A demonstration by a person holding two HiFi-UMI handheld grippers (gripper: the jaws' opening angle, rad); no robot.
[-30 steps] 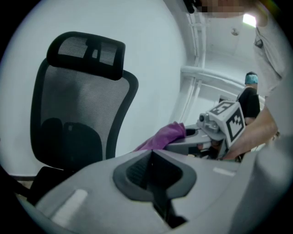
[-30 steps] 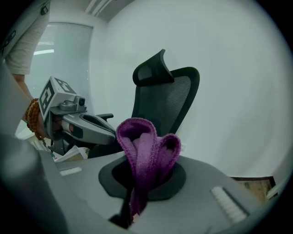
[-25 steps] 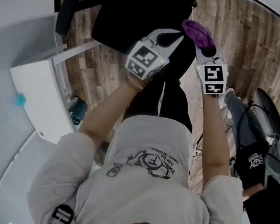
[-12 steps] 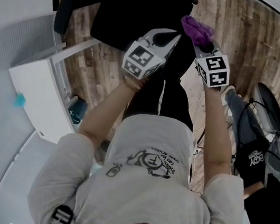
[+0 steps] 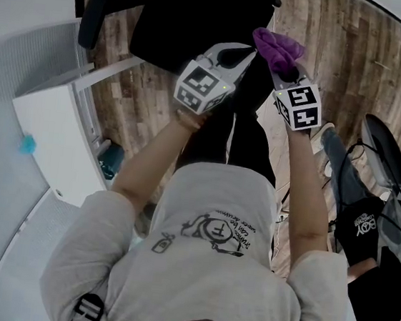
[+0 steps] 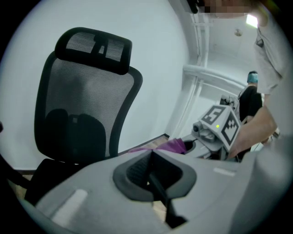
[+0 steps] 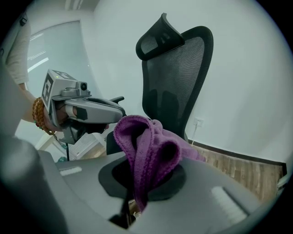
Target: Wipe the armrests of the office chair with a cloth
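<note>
Right gripper jaws clamping purple cloth, left gripper jaws closed, empty, facing office chair

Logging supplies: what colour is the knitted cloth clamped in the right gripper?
Purple; the knitted cloth shows best in the right gripper view.

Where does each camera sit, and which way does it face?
Head view: on the person's head, facing steeply down at the chair; shows torso, arms, left gripper, right gripper with cloth.
Left gripper view: on the left gripper, along its shut jaws toward the backrest; right gripper and a hand at right.
Right gripper view: on the right gripper, past the clamped cloth toward the backrest; left gripper and a wrist at left.
Shared: both gripper views see the backrest.
</note>
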